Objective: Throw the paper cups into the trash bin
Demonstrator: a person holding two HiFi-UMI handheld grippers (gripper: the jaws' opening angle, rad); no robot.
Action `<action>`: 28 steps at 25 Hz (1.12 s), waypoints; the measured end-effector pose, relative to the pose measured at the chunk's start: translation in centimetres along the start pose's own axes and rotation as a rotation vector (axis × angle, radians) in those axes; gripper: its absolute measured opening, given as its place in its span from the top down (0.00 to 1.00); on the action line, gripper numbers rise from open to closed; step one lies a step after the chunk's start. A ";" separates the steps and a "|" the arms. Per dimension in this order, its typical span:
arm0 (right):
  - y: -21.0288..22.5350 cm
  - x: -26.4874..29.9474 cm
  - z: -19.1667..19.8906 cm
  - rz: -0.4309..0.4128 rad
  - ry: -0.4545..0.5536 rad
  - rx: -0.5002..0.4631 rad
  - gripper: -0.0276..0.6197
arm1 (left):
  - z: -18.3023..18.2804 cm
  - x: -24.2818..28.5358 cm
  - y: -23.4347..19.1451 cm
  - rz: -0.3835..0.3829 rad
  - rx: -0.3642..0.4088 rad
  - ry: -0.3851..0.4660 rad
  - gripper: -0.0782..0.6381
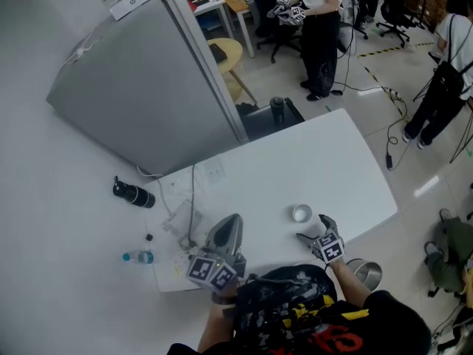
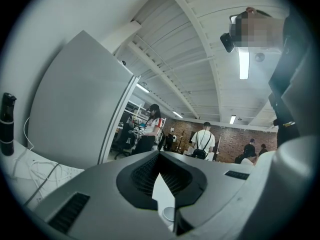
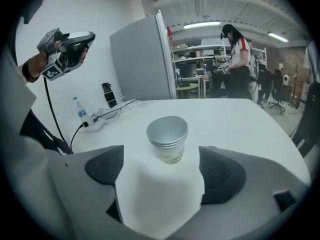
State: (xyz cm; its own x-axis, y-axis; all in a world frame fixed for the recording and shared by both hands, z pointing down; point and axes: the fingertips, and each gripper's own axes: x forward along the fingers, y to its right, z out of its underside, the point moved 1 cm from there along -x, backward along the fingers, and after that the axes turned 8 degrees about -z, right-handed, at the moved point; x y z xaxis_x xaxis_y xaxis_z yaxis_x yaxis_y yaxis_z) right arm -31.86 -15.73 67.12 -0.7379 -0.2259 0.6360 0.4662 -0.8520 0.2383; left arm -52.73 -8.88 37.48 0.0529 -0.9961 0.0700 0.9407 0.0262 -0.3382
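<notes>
Stack of nested white paper cups with silvery insides, upright and mouth-up on the flat white table, toward its near edge, well apart from the loose cable tangle at the table's nine o'clock end. From the head view, lies just beyond the right gripper, at about eleven o'clock from it. In the right gripper view, stands dead ahead at twelve o'clock, centred on the gap but past the pads and touching neither. Right gripper's jaws spread wide, with nothing between them yet. Left gripper held up off the table at nine o'clock from the right one, jaws drawn together on nothing. Round shiny metal trash bin down on the floor beside the table's edge, at roughly four o'clock from the right gripper. Paper cups probably very light and thin-walled: easy to crush, and easy to tip or skid away if nudged by one pad first. Likely stiffer for being nested, and stiffest at the rolled rims. Best taken across the upper wall just under the rims, with both pads arriving together and only a gentle squeeze.
</notes>
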 end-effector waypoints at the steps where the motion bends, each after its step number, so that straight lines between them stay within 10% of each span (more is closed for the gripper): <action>1: 0.2 0.4 0.2 -0.001 -0.008 -0.004 0.22 | -0.2 -0.2 -0.1 -0.010 0.000 0.005 0.89; 17: 1.2 6.8 0.8 0.011 -0.125 -0.134 0.22 | -1.0 -3.2 -1.3 -0.089 0.019 0.021 0.89; 21: 1.5 7.3 0.5 0.031 -0.129 -0.194 0.44 | -1.3 -3.7 -1.5 -0.104 0.025 0.039 0.89; 28: 0.3 5.9 -2.4 0.028 -0.057 -0.261 0.45 | -1.1 -4.1 -1.5 -0.112 0.015 0.043 0.89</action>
State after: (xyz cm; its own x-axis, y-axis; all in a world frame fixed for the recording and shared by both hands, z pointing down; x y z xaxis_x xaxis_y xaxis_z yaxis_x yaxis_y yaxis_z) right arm -37.31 -18.46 69.16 -0.6944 -0.2309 0.6815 0.3392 -0.9403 0.0271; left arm -54.73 -4.91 36.62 -0.0667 -0.9956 0.0665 0.9450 -0.0844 -0.3160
